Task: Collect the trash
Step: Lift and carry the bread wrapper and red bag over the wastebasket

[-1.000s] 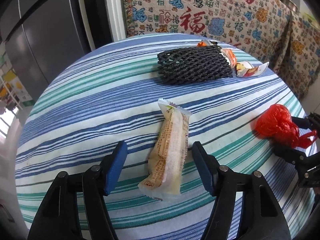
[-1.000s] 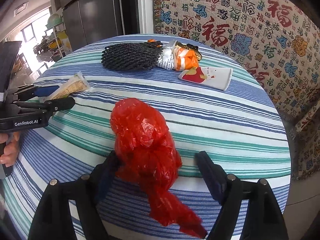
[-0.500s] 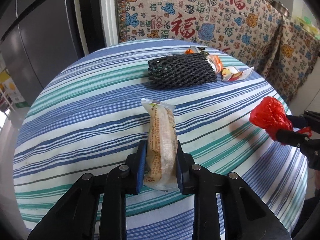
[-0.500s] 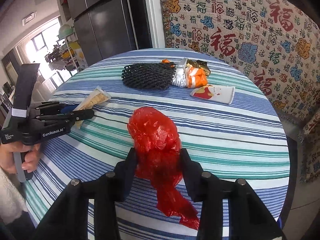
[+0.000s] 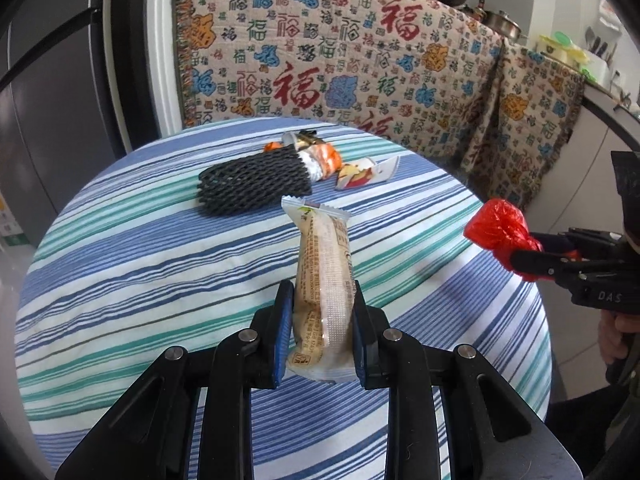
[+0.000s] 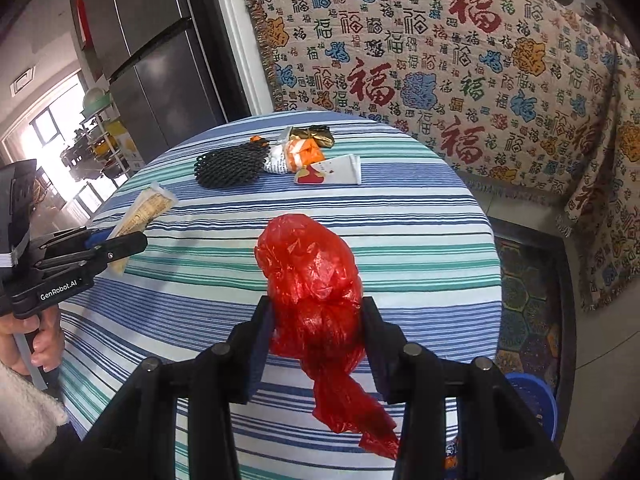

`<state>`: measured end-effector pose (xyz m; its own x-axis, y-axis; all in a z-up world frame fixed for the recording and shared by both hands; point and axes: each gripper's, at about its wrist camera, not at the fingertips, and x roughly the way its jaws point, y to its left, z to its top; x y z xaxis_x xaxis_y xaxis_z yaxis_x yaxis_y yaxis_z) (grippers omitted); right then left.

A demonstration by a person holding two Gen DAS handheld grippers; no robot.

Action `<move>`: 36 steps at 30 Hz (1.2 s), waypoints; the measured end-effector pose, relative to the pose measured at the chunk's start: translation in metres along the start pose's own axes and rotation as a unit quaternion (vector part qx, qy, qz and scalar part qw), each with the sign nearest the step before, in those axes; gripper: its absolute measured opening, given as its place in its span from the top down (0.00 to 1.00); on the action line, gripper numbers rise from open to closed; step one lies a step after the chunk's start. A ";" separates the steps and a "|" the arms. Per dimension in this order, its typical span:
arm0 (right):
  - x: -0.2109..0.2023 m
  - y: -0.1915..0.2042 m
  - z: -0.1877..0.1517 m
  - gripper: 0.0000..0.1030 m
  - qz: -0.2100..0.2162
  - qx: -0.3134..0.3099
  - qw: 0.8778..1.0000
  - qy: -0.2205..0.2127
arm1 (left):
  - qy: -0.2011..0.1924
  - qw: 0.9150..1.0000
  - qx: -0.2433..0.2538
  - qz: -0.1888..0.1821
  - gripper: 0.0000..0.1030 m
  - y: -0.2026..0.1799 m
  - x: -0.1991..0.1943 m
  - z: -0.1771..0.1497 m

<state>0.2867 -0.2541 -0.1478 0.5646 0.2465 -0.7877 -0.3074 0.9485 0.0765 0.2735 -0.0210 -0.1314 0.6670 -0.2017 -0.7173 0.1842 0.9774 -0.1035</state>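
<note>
Two grippers are recorded. The left gripper (image 5: 320, 332), at lower centre of its own view, is clamped on one beige snack packet (image 5: 324, 276), which is held upright and clear of the striped tablecloth (image 5: 120, 260); its jaws have just been closing, with the packet between the blue pads. The right gripper (image 6: 318, 336), at lower centre of its view, is clamped on one knotted red plastic bag (image 6: 310, 276), whose tail hangs below the jaws; these too have just been closing on it. Remaining on the round table, in the upper centre of both views: one black foam net sleeve (image 5: 252, 184), one orange-and-white crumpled wrapper (image 6: 298, 154) touching its end, one gold foil piece (image 6: 314, 136) behind that, and one white carton-like packet with a red print (image 6: 330, 172) just beside. A small orange scrap behind the net is partly hidden. Print on the packets is too small to be read. One blue basket (image 6: 532, 396) is noted at lower right of the right view, cut off by the gripper; its contents cannot be made out. One patterned cloth (image 5: 360, 60) is draped behind.
</note>
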 end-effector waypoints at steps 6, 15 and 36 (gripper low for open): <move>-0.015 -0.021 -0.009 0.58 -0.013 0.019 1.000 -0.007 | -0.005 0.999 0.029 0.013 0.75 -0.023 -0.003 0.002; -0.022 -0.032 -0.011 0.58 -0.017 0.026 0.999 -0.011 | -0.014 0.998 0.050 0.024 0.75 -0.037 -0.013 0.001; -0.105 -0.170 -0.086 0.58 -0.133 0.151 0.979 -0.018 | 0.031 0.980 0.108 -0.167 0.75 -0.227 -0.008 -0.004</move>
<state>0.2135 -0.4582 -0.1303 0.6226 -0.0156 -0.7824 0.0911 0.9944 0.0527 0.2236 -0.2411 -0.1047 0.5001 -0.4964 -0.7096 0.5370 0.8206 -0.1957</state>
